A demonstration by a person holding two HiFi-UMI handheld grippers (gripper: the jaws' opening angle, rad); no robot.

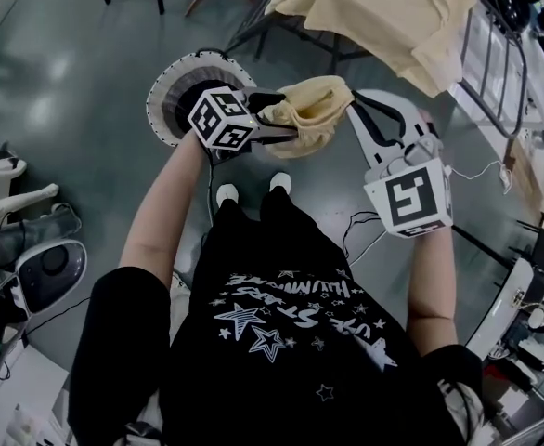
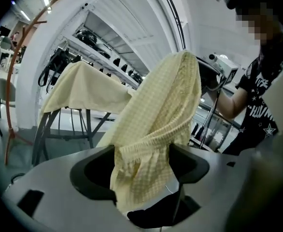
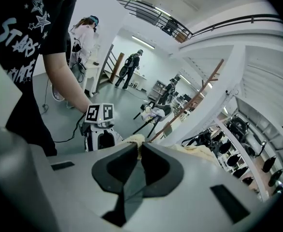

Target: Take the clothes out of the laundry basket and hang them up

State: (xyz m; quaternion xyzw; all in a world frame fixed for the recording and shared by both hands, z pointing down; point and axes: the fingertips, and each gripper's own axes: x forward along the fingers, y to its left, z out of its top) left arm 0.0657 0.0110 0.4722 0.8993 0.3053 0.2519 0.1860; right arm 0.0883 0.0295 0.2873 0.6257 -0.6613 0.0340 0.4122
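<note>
A pale yellow checked garment (image 1: 314, 110) with an elastic waistband hangs in the air above the floor. My right gripper (image 1: 354, 102) is shut on its upper edge; in the right gripper view the closed jaws (image 3: 137, 146) pinch a bit of the yellow fabric (image 3: 134, 140). My left gripper (image 1: 286, 133) stands open, its jaws wide apart. The garment (image 2: 156, 124) droops loosely between them without being pinched. The round white laundry basket (image 1: 174, 77) stands on the floor behind the left gripper, its inside mostly hidden.
A drying rack at the back carries another yellow cloth (image 1: 383, 17), also visible in the left gripper view (image 2: 86, 88). A reddish coat stand (image 2: 21, 57) rises at the left. White equipment (image 1: 40, 277) and cables lie on the floor. People stand far off (image 3: 132, 66).
</note>
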